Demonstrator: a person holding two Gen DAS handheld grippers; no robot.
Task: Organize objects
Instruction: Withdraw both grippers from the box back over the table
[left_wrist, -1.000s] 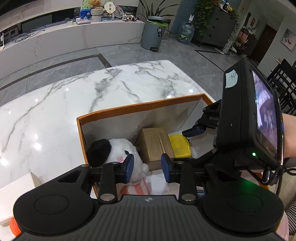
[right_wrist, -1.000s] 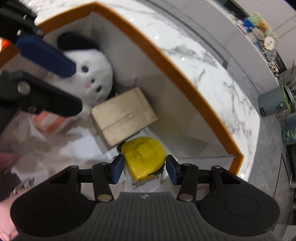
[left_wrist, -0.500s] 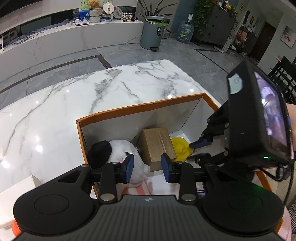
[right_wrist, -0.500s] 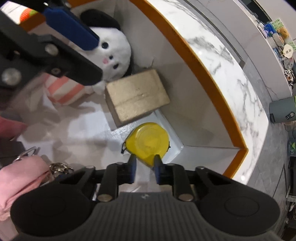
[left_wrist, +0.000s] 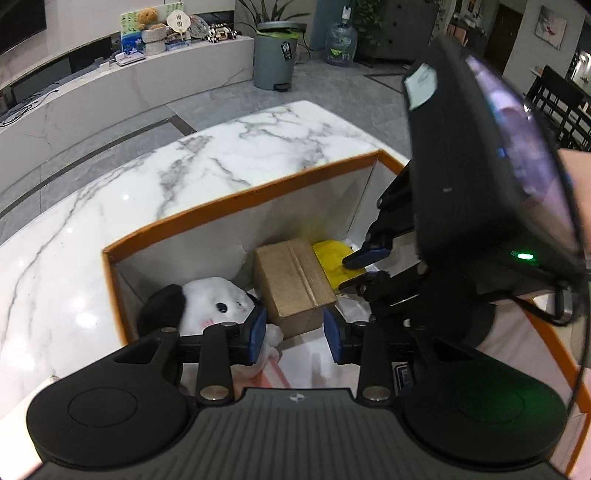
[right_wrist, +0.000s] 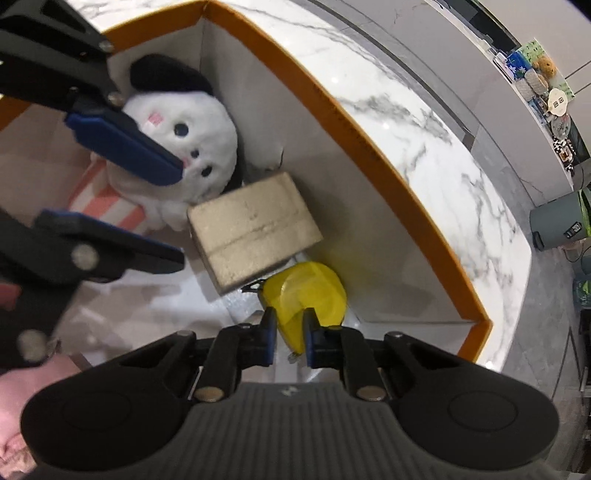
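An orange-rimmed box (left_wrist: 240, 199) (right_wrist: 369, 122) on a marble table holds a white plush toy with a black ear (left_wrist: 210, 301) (right_wrist: 192, 147), a brown cardboard box (left_wrist: 293, 284) (right_wrist: 251, 229) and a yellow tape measure (left_wrist: 334, 264) (right_wrist: 306, 291). My right gripper (right_wrist: 289, 332) is shut on the near edge of the yellow tape measure; it shows in the left wrist view (left_wrist: 360, 267) too. My left gripper (left_wrist: 294, 334) is open and empty above the box, between the plush toy and the cardboard box; it also shows in the right wrist view (right_wrist: 147, 210).
A striped pink-and-white item (right_wrist: 107, 203) lies under the plush toy. A pink cloth (right_wrist: 14, 424) sits at the box's near left. The marble table (left_wrist: 147, 177) stretches beyond the box. A grey bin (left_wrist: 275, 59) stands on the floor far behind.
My right gripper closed from open onto the yellow tape measure. Both grippers shifted lower and closer over the box contents.
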